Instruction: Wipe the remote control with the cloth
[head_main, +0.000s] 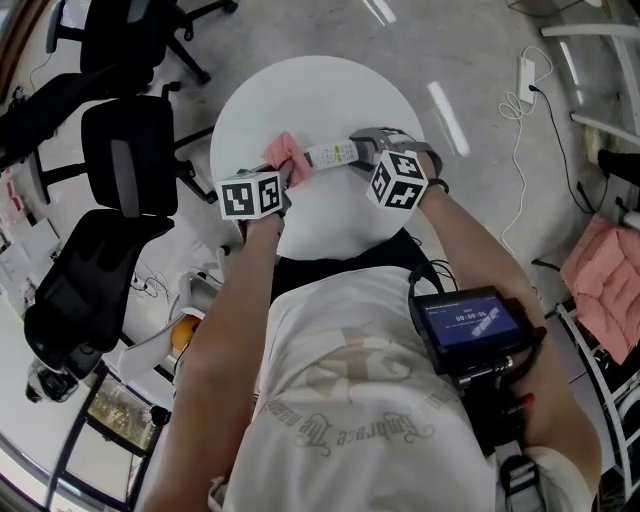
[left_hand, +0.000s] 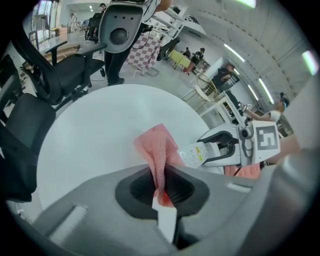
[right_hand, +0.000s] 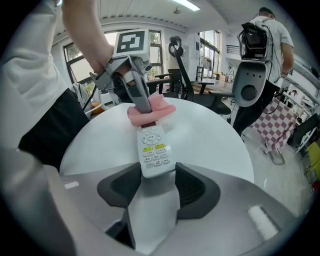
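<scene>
right hand-held gripper (right_hand: 156, 175) is clamping the near end of the white remote control (right_hand: 152, 148), jaws set wide on its body, buttons facing up. The remote's far end is pointing across the round white bench (head_main: 330, 90) toward the other side. left hand-held gripper (left_hand: 161, 186) is pinching the pink cloth (left_hand: 161, 149), jaws nearly together on a bunched fold. The loose part of the cloth is draping over the remote's far end and covering its top. The remote is sitting low over the middle of the bench; I can't tell whether its far end is resting on the surface or hanging just off it.

My read: the wipe is under way at the top end. To do it well:
- be pressing cloth, not jaw tips, onto the keys
- be running strokes lengthwise, toward the right grip
- be bracing the right grip so the remote isn't pivoting
- only a small wad is touching, so passes need overlapping
- the key area by the right jaws is unreachable without regripping
</scene>
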